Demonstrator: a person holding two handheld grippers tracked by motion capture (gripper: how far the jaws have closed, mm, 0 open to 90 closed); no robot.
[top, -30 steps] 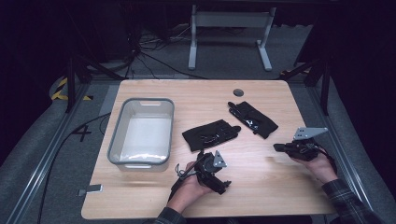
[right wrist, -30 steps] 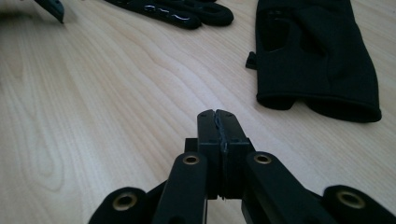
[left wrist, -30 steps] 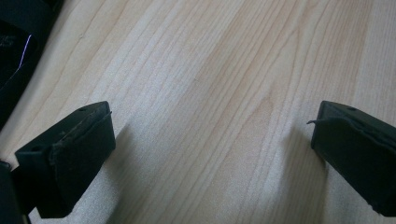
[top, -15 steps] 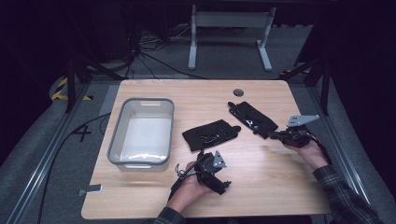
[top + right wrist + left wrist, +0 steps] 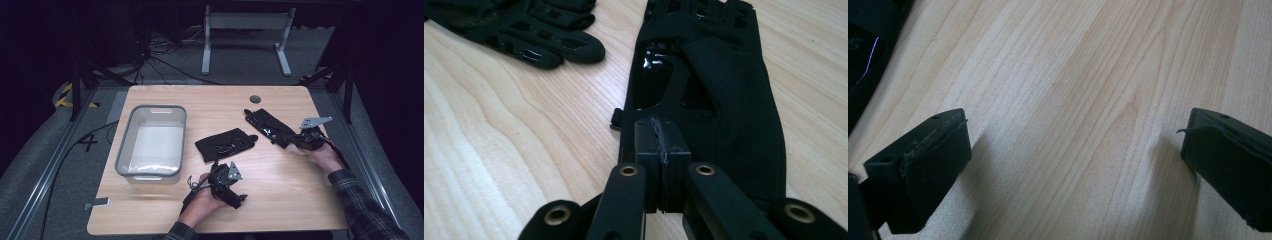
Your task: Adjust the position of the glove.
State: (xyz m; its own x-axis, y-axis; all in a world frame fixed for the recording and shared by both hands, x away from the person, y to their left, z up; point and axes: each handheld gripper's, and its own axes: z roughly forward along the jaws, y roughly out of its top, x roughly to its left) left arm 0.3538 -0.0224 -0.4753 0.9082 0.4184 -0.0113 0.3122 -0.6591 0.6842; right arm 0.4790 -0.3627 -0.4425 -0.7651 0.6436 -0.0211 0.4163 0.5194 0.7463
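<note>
Two black gloves lie on the wooden table [image 5: 300,200]. One glove [image 5: 225,143] is at the middle, the other glove [image 5: 270,127] lies to its right, pointing up-left. My right gripper [image 5: 296,142] is shut, and its tips sit over the cuff end of the right-hand glove [image 5: 724,90]. In the right gripper view the closed tips [image 5: 662,145] hover on that cuff, with no fabric visibly pinched; the middle glove [image 5: 524,30] lies at upper left. My left gripper [image 5: 236,187] rests near the front edge, open over bare wood [image 5: 1075,150]. A dark glove edge [image 5: 863,60] shows at its far left.
A grey plastic bin [image 5: 122,150] with a white floor stands on the table's left half. A small round grommet [image 5: 255,99] sits near the back edge. Beyond the table stand a metal frame [image 5: 245,22] and floor cables.
My right gripper has moved left and away from the person, from the table's right edge onto the right-hand glove's cuff. The left gripper has kept still.
</note>
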